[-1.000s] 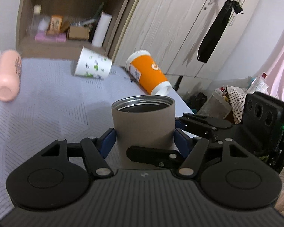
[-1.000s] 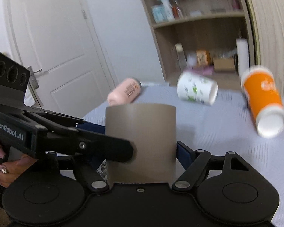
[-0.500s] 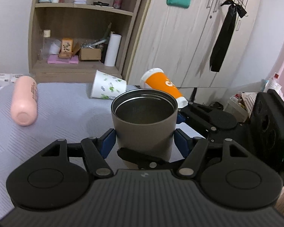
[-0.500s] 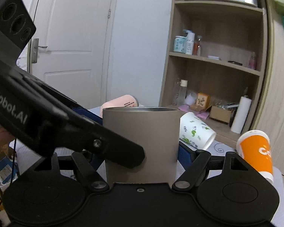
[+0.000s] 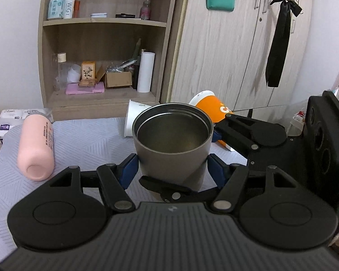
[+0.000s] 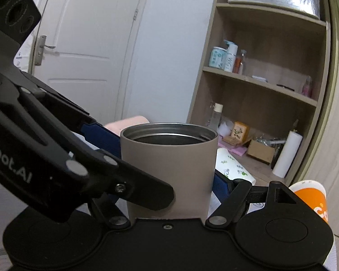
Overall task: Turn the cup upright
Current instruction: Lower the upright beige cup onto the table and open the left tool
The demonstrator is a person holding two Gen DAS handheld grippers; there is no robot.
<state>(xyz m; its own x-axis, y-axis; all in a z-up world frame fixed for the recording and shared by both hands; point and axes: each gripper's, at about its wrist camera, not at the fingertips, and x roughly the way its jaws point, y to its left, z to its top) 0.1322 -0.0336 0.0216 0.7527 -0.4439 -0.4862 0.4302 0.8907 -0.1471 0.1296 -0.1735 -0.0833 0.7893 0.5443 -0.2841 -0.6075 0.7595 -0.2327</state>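
Observation:
A taupe metal cup [image 5: 171, 144] with a steel inside stands mouth up, held above the grey table [image 5: 83, 142]. My left gripper [image 5: 172, 169] is shut on its lower wall, blue pads on both sides. My right gripper [image 6: 169, 180] is shut on the same cup [image 6: 169, 167] from the other side; its body shows at the right of the left wrist view [image 5: 255, 135]. The left gripper's body crosses the right wrist view [image 6: 56, 158].
A pink bottle [image 5: 36, 149] lies at the table's left. A white printed paper cup [image 5: 133, 117] and an orange cup [image 5: 214, 108] lie on their sides behind the metal cup. A wooden shelf [image 5: 101, 45] and wardrobe [image 5: 237, 45] stand beyond.
Both grippers have lifted and tilted the metal cup, so more of its inside shows in the left wrist view. The table has dropped lower in both views.

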